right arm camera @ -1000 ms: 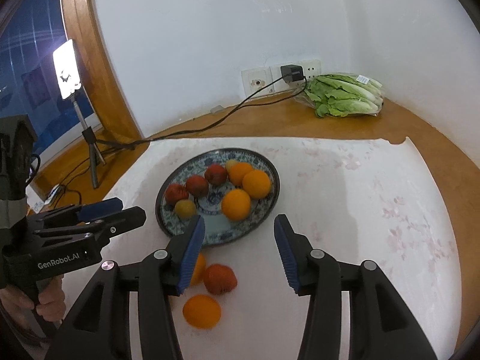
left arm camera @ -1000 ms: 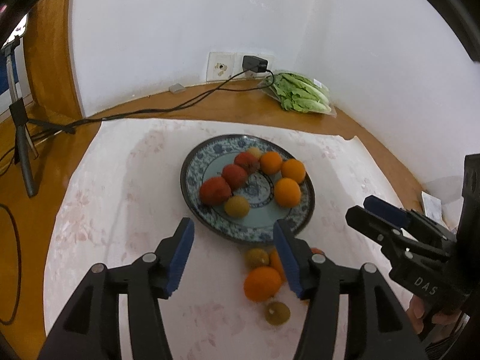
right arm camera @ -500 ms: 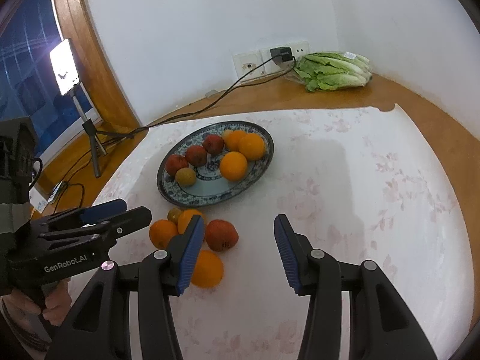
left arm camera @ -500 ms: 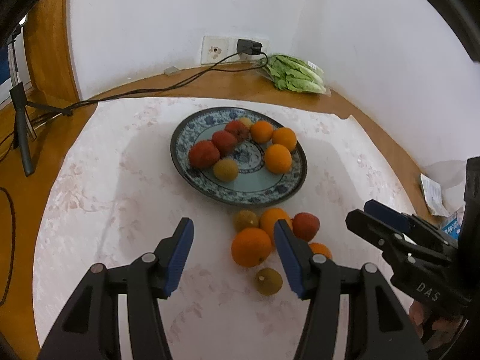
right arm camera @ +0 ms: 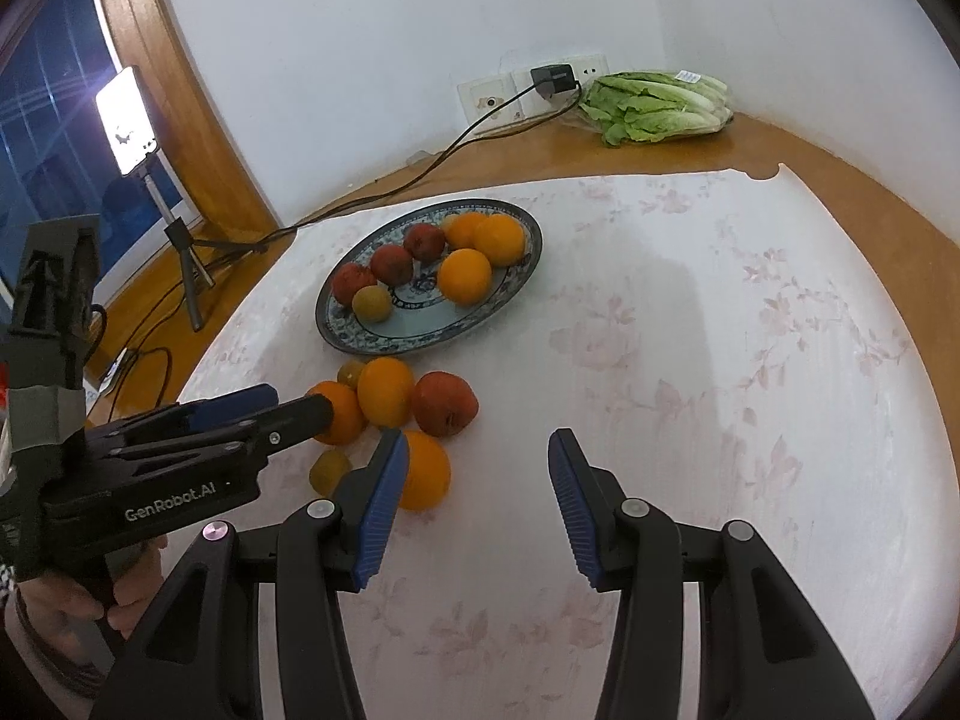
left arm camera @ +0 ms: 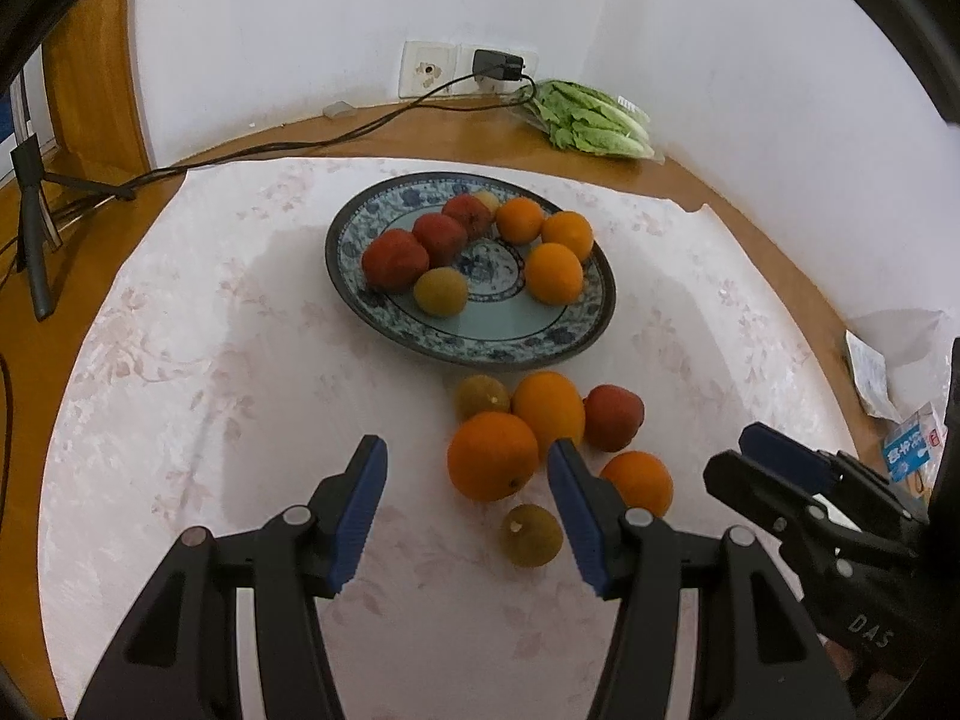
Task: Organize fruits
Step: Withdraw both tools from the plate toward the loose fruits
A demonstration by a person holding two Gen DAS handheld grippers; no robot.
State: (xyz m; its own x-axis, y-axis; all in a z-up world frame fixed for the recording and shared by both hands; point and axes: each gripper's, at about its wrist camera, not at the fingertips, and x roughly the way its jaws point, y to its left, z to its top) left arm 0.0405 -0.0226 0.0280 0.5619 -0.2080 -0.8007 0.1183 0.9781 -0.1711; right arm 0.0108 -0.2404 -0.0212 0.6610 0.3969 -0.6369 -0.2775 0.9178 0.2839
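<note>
I see a floral tablecloth (left arm camera: 180, 360) on wood, white corner walls; loose fruit now sits lower-centre, nearer both spread, empty grippers: left gripper (left arm camera: 465, 510), right gripper (right arm camera: 477, 504).

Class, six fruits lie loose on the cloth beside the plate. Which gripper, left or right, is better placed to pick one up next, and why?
Left, probably. The left gripper is open with the nearest orange almost between its fingers; the right gripper frames only bare cloth.
</note>
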